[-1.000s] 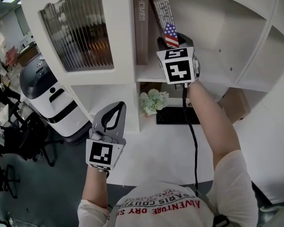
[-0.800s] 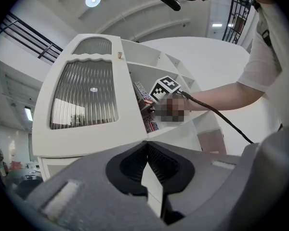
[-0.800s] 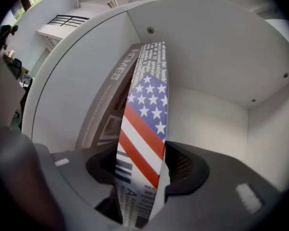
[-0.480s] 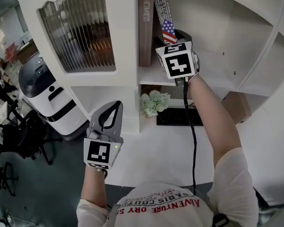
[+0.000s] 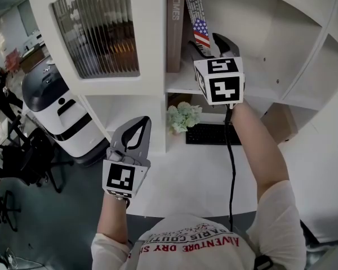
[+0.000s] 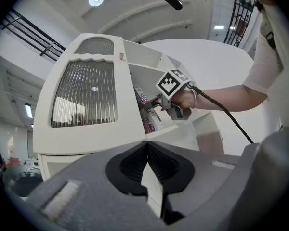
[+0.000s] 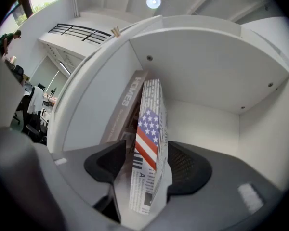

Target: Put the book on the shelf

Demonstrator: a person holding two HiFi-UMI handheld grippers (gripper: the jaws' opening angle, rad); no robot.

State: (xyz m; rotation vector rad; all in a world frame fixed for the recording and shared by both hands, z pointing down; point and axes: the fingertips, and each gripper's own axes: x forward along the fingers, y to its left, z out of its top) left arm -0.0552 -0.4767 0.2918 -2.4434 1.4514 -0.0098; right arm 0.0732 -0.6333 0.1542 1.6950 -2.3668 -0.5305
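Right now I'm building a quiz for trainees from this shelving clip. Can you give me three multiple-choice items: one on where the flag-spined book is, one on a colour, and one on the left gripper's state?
1. Where is the flag-spined book?
A. On the floor
B. In the open shelf compartment, leaning on the taller book
C. Inside a drawer

2. What colour is the taller book's spine?
A. Brown
B. Green
C. Yellow

3. How do the left gripper's jaws stand?
A. Shut, nothing between them
B. Clamped on a book
C. Wide apart

Answers:
1. B: the head view shows it tilted against the taller book.
2. A: the lettered spine is brown.
3. A: the left gripper view shows the jaws meeting with nothing between them.
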